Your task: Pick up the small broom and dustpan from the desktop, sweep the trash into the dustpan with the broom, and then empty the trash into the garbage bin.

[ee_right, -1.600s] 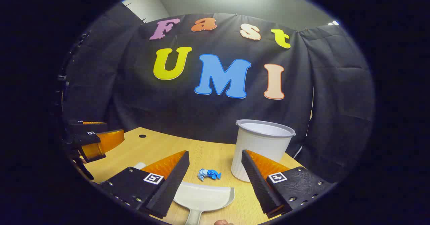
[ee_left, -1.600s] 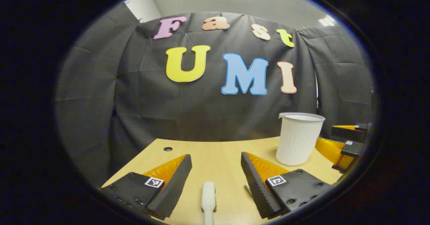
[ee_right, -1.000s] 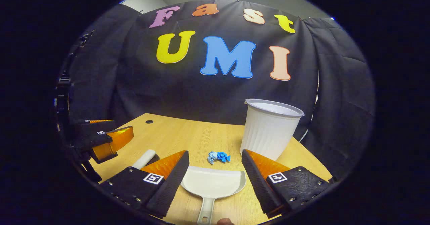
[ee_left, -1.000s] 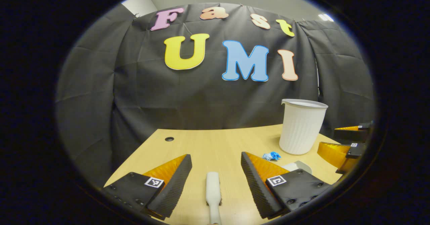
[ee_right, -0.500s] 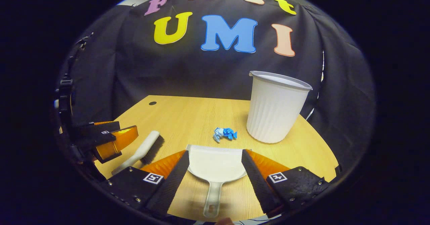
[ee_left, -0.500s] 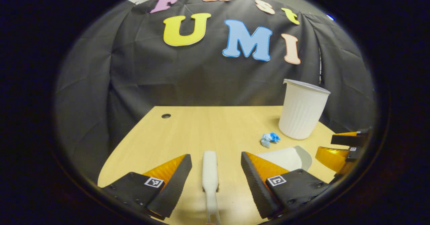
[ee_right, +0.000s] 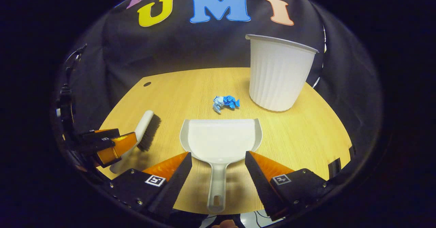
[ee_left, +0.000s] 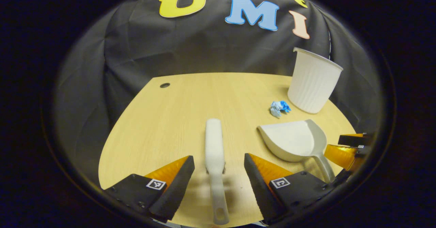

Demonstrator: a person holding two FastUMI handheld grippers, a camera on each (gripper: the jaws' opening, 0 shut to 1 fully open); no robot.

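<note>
The small white broom (ee_left: 214, 153) lies flat on the wooden desk (ee_left: 163, 119), handle toward me. My left gripper (ee_left: 219, 163) hangs open above it, a finger on each side of the handle, not touching. In the right gripper view the white dustpan (ee_right: 220, 139) lies flat with its handle toward me, and my right gripper (ee_right: 218, 161) stands open over the handle. A crumpled blue wrapper (ee_right: 224, 103) lies just beyond the dustpan's mouth. The white ribbed garbage bin (ee_right: 277, 73) stands upright behind it to the right. The broom (ee_right: 144, 129) lies left of the dustpan, bristles facing the pan.
A cable hole (ee_left: 165, 85) sits near the desk's far left corner. Black cloth closes in the desk at the back and sides. The desk's near edge (ee_right: 238, 211) runs just under the dustpan handle. The other gripper (ee_right: 102, 146) hovers at the broom's handle.
Both grippers have risen and tilted downward, so more of the desk, the broom and the dustpan has come into sight. Both stay open; nothing on the desk has moved.
</note>
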